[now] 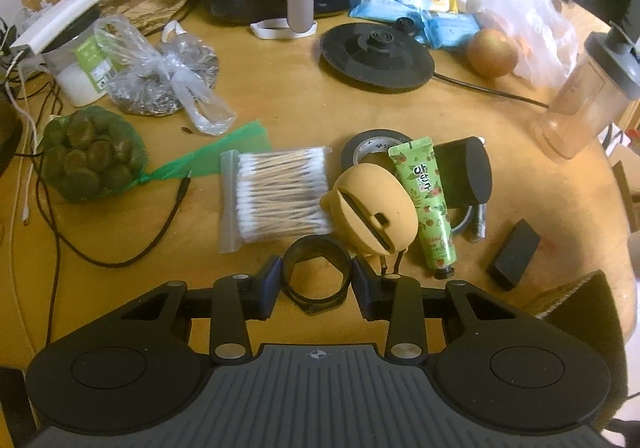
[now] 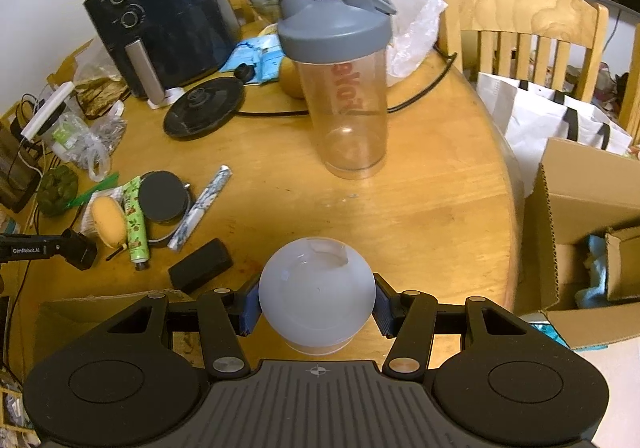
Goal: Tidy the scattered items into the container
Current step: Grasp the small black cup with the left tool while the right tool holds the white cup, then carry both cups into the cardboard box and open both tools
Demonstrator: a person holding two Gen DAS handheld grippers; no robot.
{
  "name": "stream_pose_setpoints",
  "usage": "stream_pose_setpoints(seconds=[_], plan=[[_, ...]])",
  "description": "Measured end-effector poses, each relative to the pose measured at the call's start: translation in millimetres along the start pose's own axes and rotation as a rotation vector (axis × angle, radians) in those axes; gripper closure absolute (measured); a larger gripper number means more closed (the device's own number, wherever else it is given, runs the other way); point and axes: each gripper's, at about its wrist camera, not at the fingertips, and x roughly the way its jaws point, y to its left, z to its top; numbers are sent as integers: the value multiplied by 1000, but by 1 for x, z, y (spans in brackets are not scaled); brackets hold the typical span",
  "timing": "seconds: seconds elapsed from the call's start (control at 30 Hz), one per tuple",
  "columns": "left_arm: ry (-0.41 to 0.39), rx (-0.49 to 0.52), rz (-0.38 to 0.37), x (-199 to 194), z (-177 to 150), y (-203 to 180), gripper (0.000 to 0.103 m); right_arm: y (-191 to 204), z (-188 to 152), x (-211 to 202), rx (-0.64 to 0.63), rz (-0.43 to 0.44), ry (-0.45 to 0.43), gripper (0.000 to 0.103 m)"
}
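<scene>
Scattered items lie clustered mid-tabletop (image 1: 304,104). Left tongs (image 1: 317,280) clamp a black plastic ring (image 1: 317,277) by its outer wall for lifting. Right tongs (image 2: 317,304) grip a frosted white globe (image 2: 317,294) across its widest part. Brown cardboard box (image 2: 580,232) waits beside the tabletop edge.

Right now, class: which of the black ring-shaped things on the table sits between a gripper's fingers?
The black hexagon-holed ring, clamped in the left gripper; the tape roll lies farther back, untouched.

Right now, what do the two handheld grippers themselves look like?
Both match: left gripper and right gripper have black linkage arms with silver pivot pins, blue pads on the fingers, round black side housings and a ribbed grey body with a crosshair mark. No hands or sleeves visible.
</scene>
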Motion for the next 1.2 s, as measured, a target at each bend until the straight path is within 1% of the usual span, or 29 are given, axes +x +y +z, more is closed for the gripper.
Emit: stream_pose_setpoints(seconds=[0.13, 0.4, 0.53, 0.83, 1.0, 1.2], plan=[[-3, -15, 8, -13, -2, 0, 66, 9, 2, -1, -21, 16, -5, 46], [-39, -42, -4, -43, -6, -3, 66, 32, 6, -7, -59, 52, -26, 46], [-62, -52, -23, -58, -11, -5, 66, 45, 8, -10, -78, 70, -36, 46], [-92, -69, -105, -82, -30, -10, 66, 76, 7, -13, -121, 124, -45, 46], [-78, -86, -135, -82, -40, -15, 66, 91, 5, -11, -151, 164, -26, 46], [-62, -107, -161, -82, -52, -16, 66, 107, -2, -1, -193, 210, 28, 46]])
